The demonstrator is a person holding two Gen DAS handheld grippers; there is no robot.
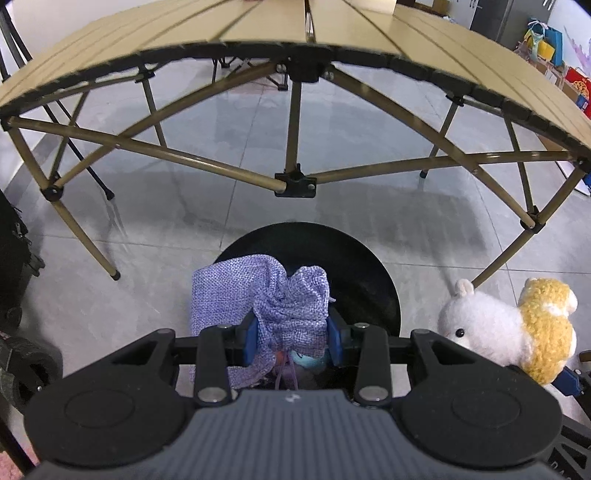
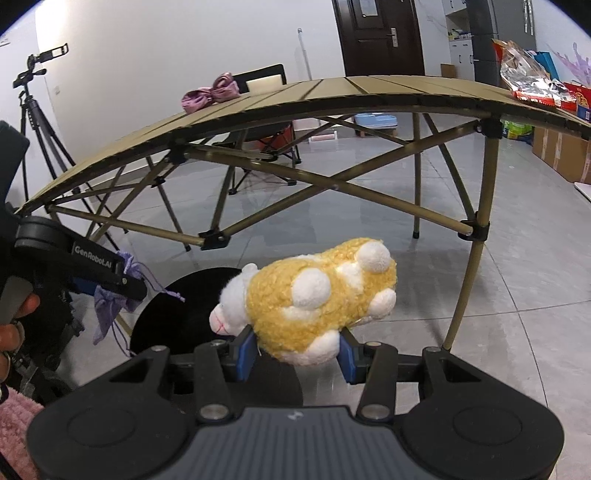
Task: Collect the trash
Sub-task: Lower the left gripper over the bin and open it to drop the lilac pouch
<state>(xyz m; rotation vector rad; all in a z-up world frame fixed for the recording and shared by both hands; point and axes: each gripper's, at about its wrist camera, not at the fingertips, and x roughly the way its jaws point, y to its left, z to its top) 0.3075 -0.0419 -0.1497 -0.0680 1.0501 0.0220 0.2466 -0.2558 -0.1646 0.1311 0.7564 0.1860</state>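
Observation:
My left gripper (image 1: pixel 291 338) is shut on a lilac woven drawstring pouch (image 1: pixel 280 299) and holds it over the near rim of a round black bin (image 1: pixel 369 273) on the floor. My right gripper (image 2: pixel 295 350) is shut on a yellow and white plush sheep (image 2: pixel 317 299), held above the floor to the right of the bin (image 2: pixel 184 306). The plush also shows in the left wrist view (image 1: pixel 517 328). The left gripper (image 2: pixel 122 282) with the pouch (image 2: pixel 107 306) shows at the left of the right wrist view.
A folding tan slat table (image 1: pixel 258 22) with crossed legs (image 1: pixel 295 181) stands just beyond the bin. On it lie a pink bow (image 2: pixel 210 94) and a foil snack bag (image 2: pixel 532 74). A tripod (image 2: pixel 33 110), a folding chair (image 2: pixel 266 147) and cardboard boxes (image 2: pixel 561 151) stand around.

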